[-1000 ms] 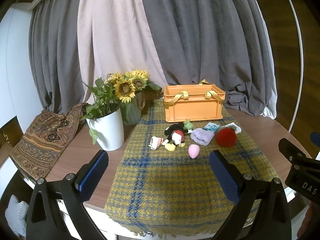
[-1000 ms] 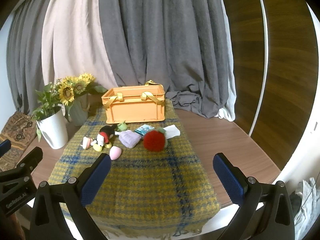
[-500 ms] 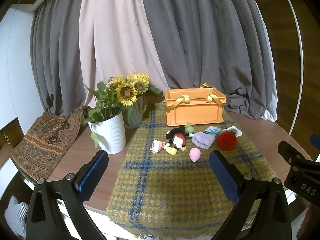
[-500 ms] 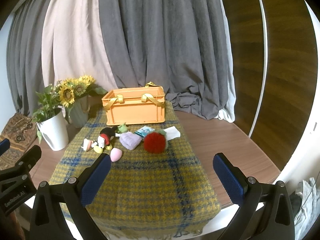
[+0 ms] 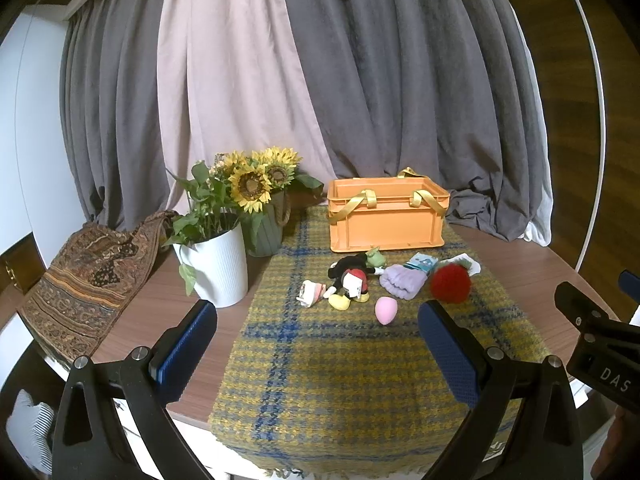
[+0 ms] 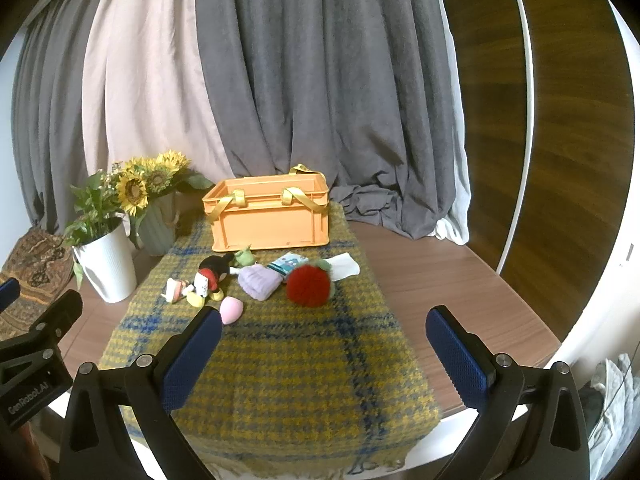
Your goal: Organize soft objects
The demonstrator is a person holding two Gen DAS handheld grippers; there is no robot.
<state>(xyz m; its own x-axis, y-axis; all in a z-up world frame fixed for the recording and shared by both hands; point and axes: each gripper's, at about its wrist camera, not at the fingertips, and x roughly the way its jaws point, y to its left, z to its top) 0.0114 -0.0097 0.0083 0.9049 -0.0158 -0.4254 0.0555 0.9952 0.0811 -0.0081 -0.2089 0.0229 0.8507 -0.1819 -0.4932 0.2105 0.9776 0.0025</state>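
We had both tools hovering over the near end of the round wooden worktop (image 5: 516,264), nothing in either one. The left hand-held gripper (image 5: 318,338) had its blue pads spread wide and empty, and the right hand-held gripper (image 6: 324,346) was spread wide too, gripping nothing.

The soft stuff all sat in a loose cluster on the yellow-and-blue plaid blanket (image 5: 320,376), just in front of the orange crate (image 5: 386,220) with the yellow strap handles. From the left wrist view: a small striped plush piece (image 5: 310,294) on the left, then a Mickey Mouse plush (image 5: 348,280) lying on its side, with a little green plush (image 5: 375,258) right behind it, near the crate wall. A pink egg-shaped sponge (image 5: 386,311) lay nearest to us, on its own. To the right were a lavender knit hat (image 5: 402,280), and a fuzzy red strawberry plush (image 5: 450,282) touching it. Behind those two, a small blue-and-white packet (image 5: 420,262) and a white cloth (image 5: 464,260) peeked out; the packet's print was too small to read.

Off the blanket on the left stood a white ribbed pot (image 5: 218,266) with a leafy plant, and sunflowers (image 5: 256,180) in a green vase.

Readable writing: "DAS" on the other tool's body in the left view, "GenRobot.AI" in the right view.
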